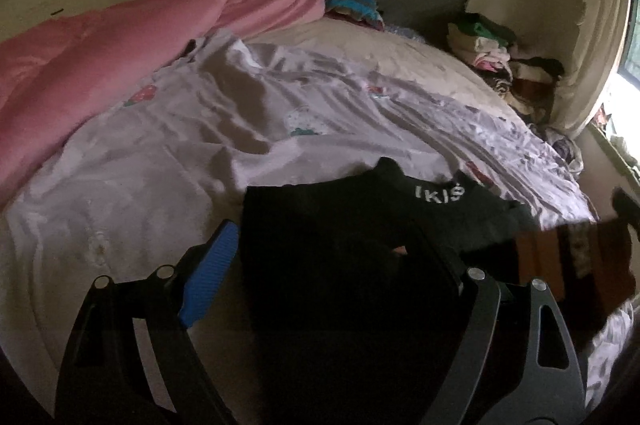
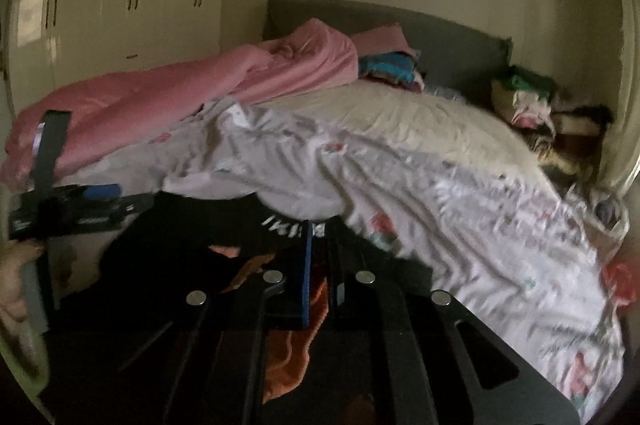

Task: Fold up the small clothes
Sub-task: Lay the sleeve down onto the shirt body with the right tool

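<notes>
Two grippers: both work one black garment point(image 1: 340, 265) at the near edge of the bed point(image 1: 420, 65).
Garment: lies on the pale printed sheet point(image 1: 200, 153), lettered band toward the headboard, probably spread for folding.
Left gripper point(image 1: 320, 269): jaws wide apart, blue pad point(image 1: 208, 277) beside the cloth; clamps nothing.
Right gripper point(image 2: 318, 265): fingers nearly together, seemingly pinching black cloth with orange lining point(image 2: 288, 353); grip itself too dark to confirm.

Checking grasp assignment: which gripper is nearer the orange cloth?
Right. The right gripper is closed, pinching the orange cloth. The left gripper is wide open over the black garment beside it.
</notes>
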